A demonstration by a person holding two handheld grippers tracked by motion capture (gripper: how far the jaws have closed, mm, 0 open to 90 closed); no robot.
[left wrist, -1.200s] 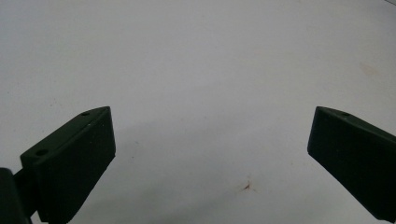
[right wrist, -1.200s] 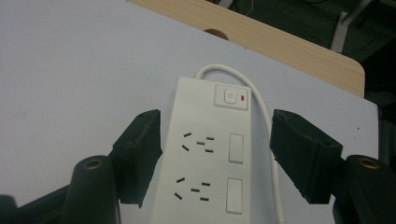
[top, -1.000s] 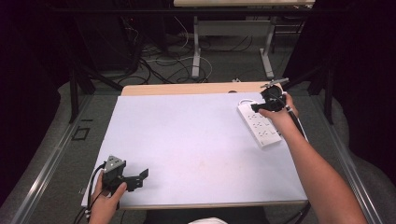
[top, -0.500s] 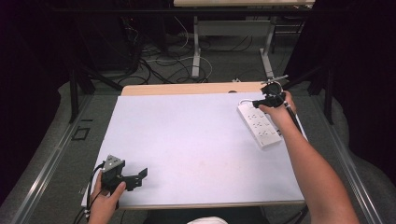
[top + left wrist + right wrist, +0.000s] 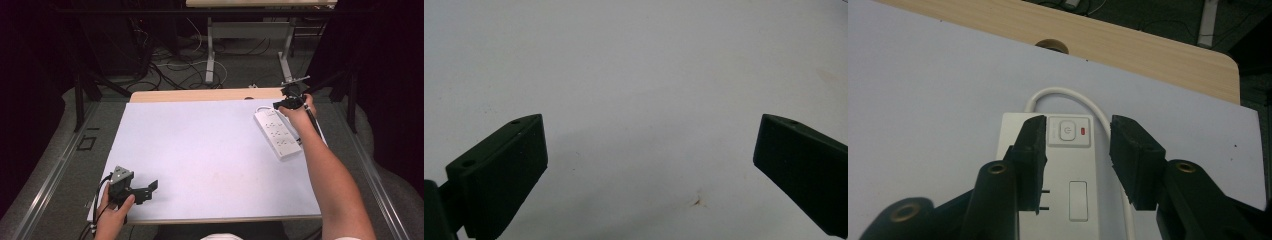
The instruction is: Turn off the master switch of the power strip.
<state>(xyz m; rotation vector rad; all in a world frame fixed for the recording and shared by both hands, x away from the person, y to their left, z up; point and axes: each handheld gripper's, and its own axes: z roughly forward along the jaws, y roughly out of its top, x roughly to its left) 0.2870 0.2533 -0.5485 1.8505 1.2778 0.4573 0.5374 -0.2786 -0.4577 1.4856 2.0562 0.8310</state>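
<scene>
High view: the white power strip [image 5: 277, 134] lies flat in the right part of the frame, on the white table [image 5: 200, 150], near its far right corner. I read its long axis as a diagonal, running from upper left to lower right of the frame. The switch end points to the upper left, toward the wooden strip at the far edge of the table, and the white cord [image 5: 261, 108] leaves that end in a loop.

My right tool [image 5: 289, 103] sits over the switch end, held by the right hand [image 5: 300, 112], with the forearm entering from the lower right of the frame.

Right gripper view: the power strip [image 5: 1068, 200] runs straight up the frame, with the switch [image 5: 1068, 131] and its red light at the upper end. The cord [image 5: 1068, 97] arcs above it and comes down along the right side. The right tool [image 5: 1077, 150] has just been closing. Its jaws straddle the switch end, the left one over the strip's top face near its left edge, the right one just outside the right edge beside the cord. I cannot see either pad pressing, so the strip is between them but not yet clamped.

My left tool [image 5: 142, 187] rests at the lower left of the high view, near the front edge of the table, held by the left hand [image 5: 114, 215]. In the left gripper view the left tool [image 5: 649, 165] is released, jaws wide apart over bare table [image 5: 634, 75].
</scene>
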